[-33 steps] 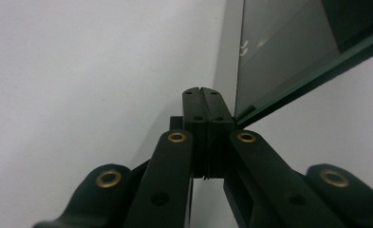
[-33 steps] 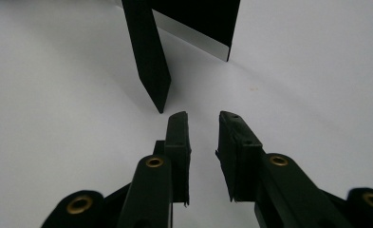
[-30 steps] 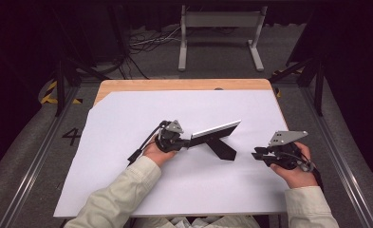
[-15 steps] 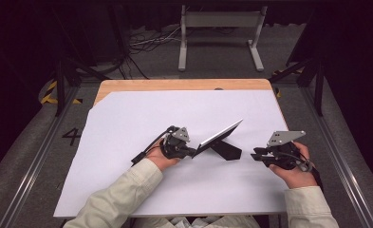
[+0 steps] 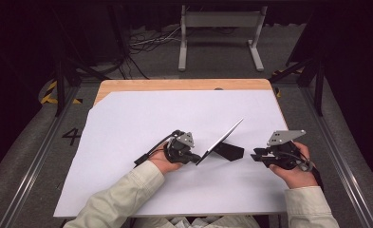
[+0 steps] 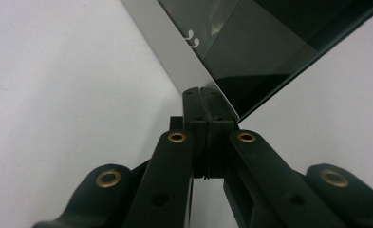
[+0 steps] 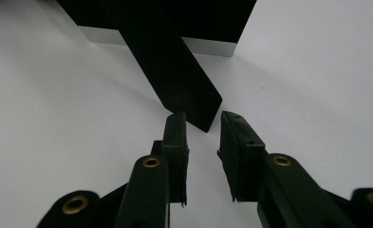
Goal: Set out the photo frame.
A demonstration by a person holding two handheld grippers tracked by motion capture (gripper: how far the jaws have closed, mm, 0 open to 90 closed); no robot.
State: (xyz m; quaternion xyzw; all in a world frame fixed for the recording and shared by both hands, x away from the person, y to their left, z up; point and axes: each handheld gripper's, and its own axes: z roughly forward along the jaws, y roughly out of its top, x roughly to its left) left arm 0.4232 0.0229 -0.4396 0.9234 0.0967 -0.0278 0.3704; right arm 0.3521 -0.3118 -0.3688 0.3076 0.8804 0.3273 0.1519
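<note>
One tablet [image 5: 220, 140], one black flap [image 5: 228, 151] hanging off its back, two grippers, one white sheet [image 5: 127, 123] over a wood table [image 5: 174, 84].

Tablet: thin flat slab, dark glossy screen with a pale silvery border [image 6: 172, 52], tilted up on edge near the middle of the sheet, its low corner toward the person. In the left gripper view the screen [image 6: 265, 42] reflects like a mirror, with a small white mark by the border.

Flap: matte black strip, lying on the sheet behind the tablet, with its rounded end [image 7: 193, 107] pointing at the right gripper.

Left gripper [image 5: 197, 159]: jaws clamped together on the tablet's low corner [image 6: 222, 102].

Right gripper [image 5: 256, 156]: jaws apart with nothing between them, their tips just short of the flap's end. It sits right of the tablet, low over the sheet.
</note>
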